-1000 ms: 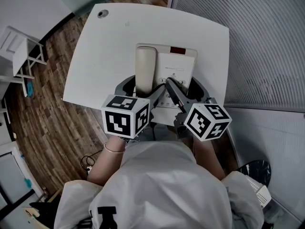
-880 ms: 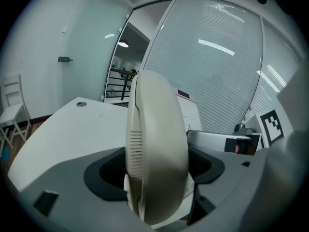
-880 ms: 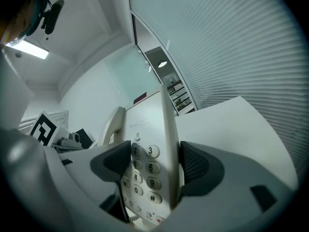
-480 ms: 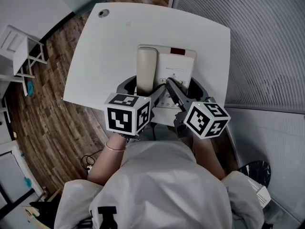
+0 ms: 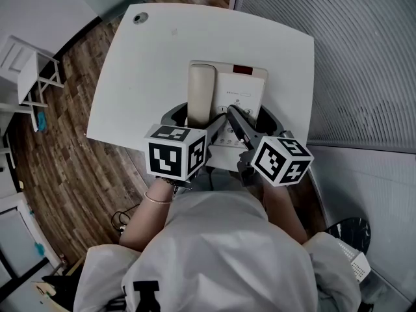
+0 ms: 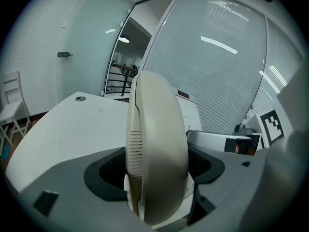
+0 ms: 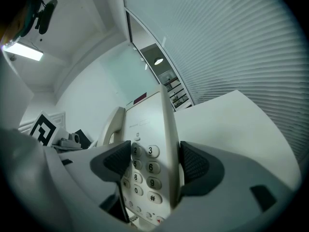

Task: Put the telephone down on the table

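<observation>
- Placement is the step I am working through: I am holding a cream plastic desk telephone [image 5: 240,86] with both tools over the near part of a white round-cornered table [image 5: 149,64].
- My left gripper [image 5: 195,117] is clenching the telephone's left side. Its jaws are closing around the lower end of the curved cream handset [image 6: 157,149], which is sitting in its cradle.
- My right gripper [image 5: 250,119] is grasping the right side. One dark ribbed pad [image 7: 117,159] is pressing over the grey round-button keypad [image 7: 145,170], and the other is pressing against the outer edge.
- The telephone is lying lengthwise away from me, its near end reaching past the table edge toward my body. I am unable to tell whether its base is touching the tabletop.
- I am judging that the set-down is nearly done, but neither tool is letting go.
- Next, I am expecting to need a level lowering until the base is resting fully on the table, perhaps with a nudge forward away from the edge. After that, both sets of jaws should be opening together and drawing back without dragging the handset off.
</observation>
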`<state>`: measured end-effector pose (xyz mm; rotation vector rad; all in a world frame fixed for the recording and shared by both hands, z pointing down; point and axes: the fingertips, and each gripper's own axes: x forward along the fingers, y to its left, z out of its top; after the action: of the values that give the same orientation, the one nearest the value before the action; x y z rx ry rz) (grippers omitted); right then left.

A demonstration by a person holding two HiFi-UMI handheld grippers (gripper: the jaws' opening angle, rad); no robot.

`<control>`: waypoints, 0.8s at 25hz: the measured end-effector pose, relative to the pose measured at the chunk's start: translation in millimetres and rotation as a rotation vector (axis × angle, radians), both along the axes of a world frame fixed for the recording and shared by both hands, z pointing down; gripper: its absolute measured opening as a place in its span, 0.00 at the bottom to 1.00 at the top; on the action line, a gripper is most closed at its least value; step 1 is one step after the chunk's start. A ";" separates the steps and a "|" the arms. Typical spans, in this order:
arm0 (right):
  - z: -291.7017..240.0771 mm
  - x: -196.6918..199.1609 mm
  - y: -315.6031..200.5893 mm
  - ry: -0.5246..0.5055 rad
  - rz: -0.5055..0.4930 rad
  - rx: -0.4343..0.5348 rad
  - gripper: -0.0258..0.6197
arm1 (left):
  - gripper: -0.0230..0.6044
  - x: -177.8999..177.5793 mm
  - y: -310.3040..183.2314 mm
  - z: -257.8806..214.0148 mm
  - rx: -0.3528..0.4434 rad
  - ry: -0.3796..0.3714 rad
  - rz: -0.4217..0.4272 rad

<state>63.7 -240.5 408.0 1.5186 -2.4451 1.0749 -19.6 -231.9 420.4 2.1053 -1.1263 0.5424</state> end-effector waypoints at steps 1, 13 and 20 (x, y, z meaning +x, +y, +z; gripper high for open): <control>0.6 -0.3 -0.8 0.000 0.001 -0.002 0.53 | 0.61 -0.3 -0.7 0.7 -0.002 0.000 0.000; 12.3 -0.7 -8.2 -0.004 0.005 -0.030 0.54 | 0.61 -0.9 -7.9 11.4 -0.026 -0.007 0.002; 19.4 0.0 -9.4 -0.011 0.009 -0.050 0.53 | 0.61 -0.2 -9.2 17.7 -0.040 -0.013 0.006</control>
<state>63.8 -249.9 427.4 1.5144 -2.4020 1.1401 -19.8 -241.0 438.1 2.0736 -1.1082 0.5779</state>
